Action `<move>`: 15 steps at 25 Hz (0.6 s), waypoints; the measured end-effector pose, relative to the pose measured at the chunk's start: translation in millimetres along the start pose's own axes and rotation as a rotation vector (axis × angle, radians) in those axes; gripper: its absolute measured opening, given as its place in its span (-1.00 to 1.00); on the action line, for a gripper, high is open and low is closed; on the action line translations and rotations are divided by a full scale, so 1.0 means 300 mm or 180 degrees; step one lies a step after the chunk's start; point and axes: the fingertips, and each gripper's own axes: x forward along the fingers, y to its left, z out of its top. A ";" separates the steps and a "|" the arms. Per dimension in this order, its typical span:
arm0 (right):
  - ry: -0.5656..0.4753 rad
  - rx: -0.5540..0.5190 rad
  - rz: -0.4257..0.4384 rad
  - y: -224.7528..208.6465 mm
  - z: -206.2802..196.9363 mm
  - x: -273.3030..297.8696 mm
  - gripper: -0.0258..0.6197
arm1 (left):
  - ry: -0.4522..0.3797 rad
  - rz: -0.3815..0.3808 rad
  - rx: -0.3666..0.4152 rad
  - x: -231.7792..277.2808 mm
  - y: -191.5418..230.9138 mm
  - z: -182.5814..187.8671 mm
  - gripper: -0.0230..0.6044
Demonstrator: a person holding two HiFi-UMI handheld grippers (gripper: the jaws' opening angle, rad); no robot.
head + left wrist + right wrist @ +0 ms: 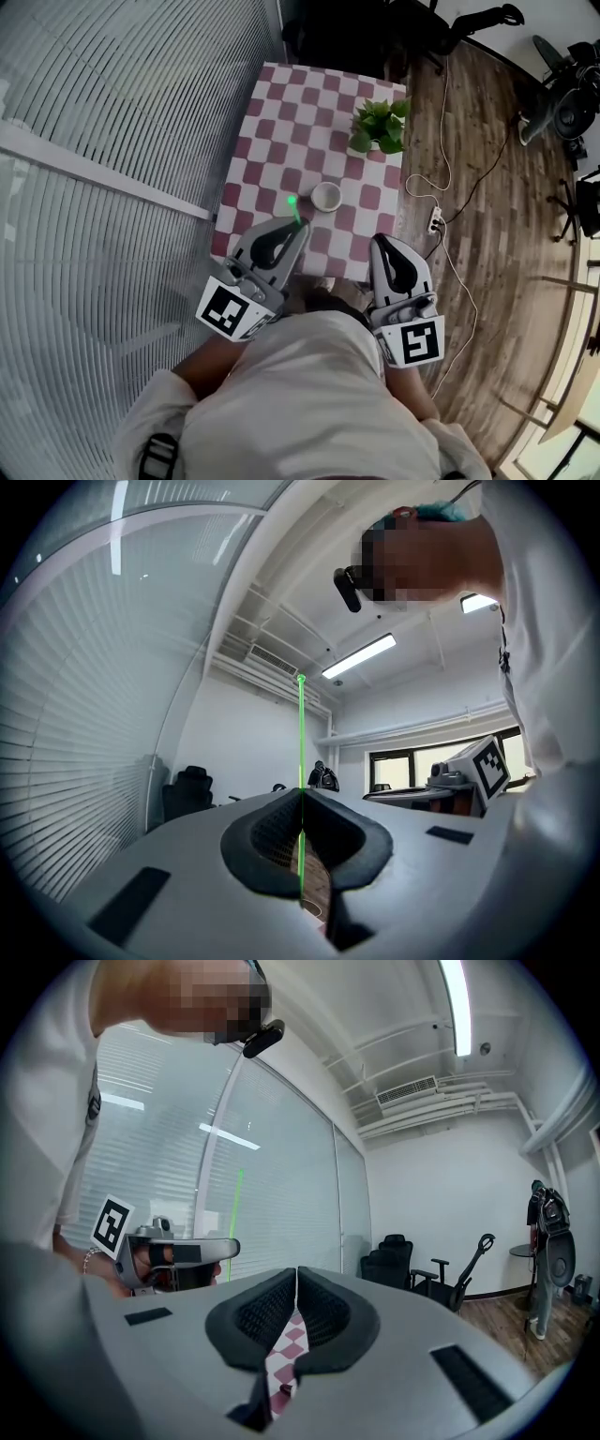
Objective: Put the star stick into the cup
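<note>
I am looking down on the checkered table (281, 122), which is filling the middle of the head view. The slatted window wall is running along its left side and the wooden floor (487, 234) is lying open to its right. A potted plant (379, 127) is sitting at the far right corner, well apart from where I am working.

The left gripper (300, 227) is reaching in over the near edge and clamping the star stick (294, 208). In its own view the jaws are pressing together on the thin green shaft (301, 742), which is running straight out along them. The right gripper (379, 244) is hanging beside it at the near right edge with its jaws closed on nothing – only table checks are showing in the slit (296, 1271).

The white cup (326, 197) is standing upright on the table, just to the right of the stick's tip and a touch beyond it. So the left gripper is the nearer one, and it is already carrying the load. The stick's long axis is pointing forward, away from me, not down into the cup's mouth. I am judging that the move will turn on shifting right and tipping the free end down over the rim. The table around the cup is lying bare – room on every side, and the near edge and the plant are both clear of that path.
</note>
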 end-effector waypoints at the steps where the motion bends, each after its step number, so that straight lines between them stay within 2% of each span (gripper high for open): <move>1: 0.0001 0.0011 0.0011 -0.020 -0.001 0.012 -0.82 | 0.0002 0.0009 0.0000 0.021 0.007 -0.001 -0.82; 15: 0.0050 0.0046 0.0172 -0.191 -0.051 0.156 -0.82 | 0.0034 0.0131 -0.0083 0.208 0.096 -0.060 -0.82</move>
